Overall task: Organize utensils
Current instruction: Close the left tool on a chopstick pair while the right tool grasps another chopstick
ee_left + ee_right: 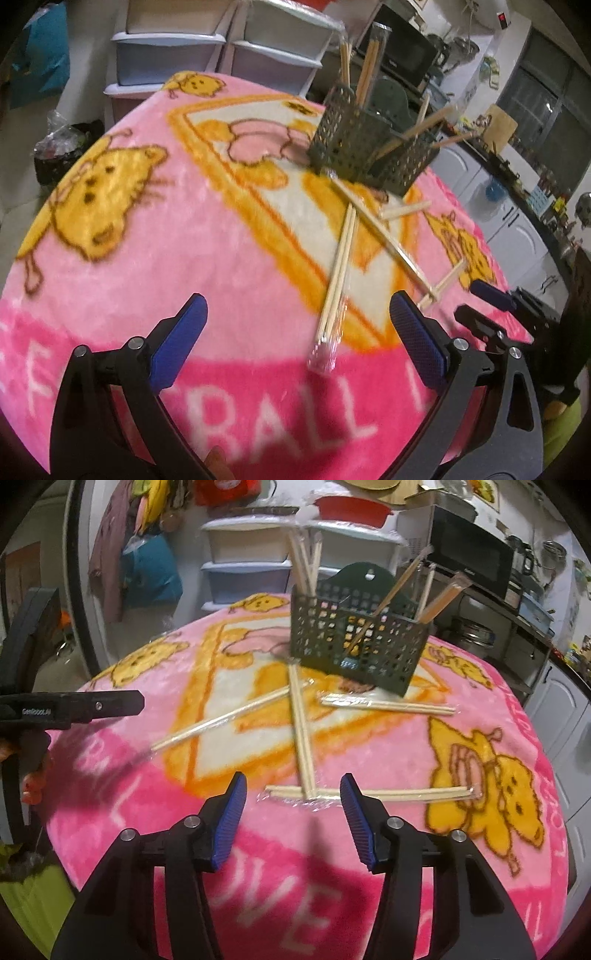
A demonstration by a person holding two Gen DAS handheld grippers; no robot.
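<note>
Here, wrapped chopsticks (pixel 338 273) ahead between open left gripper (pixel 295 332) fingers, untouched.

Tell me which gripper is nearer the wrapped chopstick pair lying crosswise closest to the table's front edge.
Right. The right gripper, jaws open, sits just short of the crosswise wrapped chopstick pair. The left gripper, wide open, sits off to its left, facing another wrapped pair.

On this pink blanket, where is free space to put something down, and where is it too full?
Free: the wide pink stretch left of the orange frame, around the big yellow cat print, and the near band with white letters beneath the grippers. Crowded: the middle in front of the green basket, where wrapped chopstick pairs lie crossed.
</note>
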